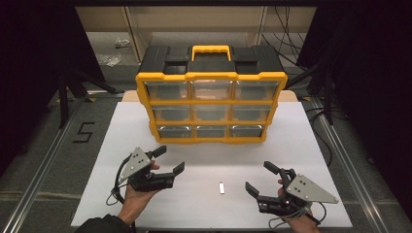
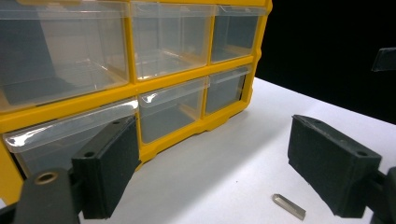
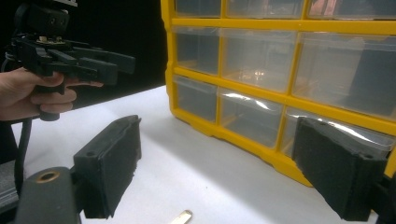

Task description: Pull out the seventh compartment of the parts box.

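A yellow and black drawer cabinet (image 1: 211, 94) with clear plastic drawers stands at the back middle of the white table (image 1: 121, 126). A small silver metal piece (image 1: 222, 188) lies flat on the table between the two hands, and it is also seen as a metal piece (image 2: 288, 206) and a metal piece (image 3: 182, 217). My left gripper (image 1: 171, 159) is held open above the table, left of the piece, with nothing between its jaws. My right gripper (image 1: 259, 176) is open too, right of the piece, and holds nothing. Both point toward the cabinet (image 2: 140, 70).
The cabinet's lower drawers (image 3: 247, 116) look empty through the clear fronts. The left hand and its gripper (image 3: 100, 63) appear far off in the right gripper view. Beside the table (image 2: 224, 168) run metal floor rails (image 1: 43, 165), with cables (image 1: 286, 34) behind the cabinet.
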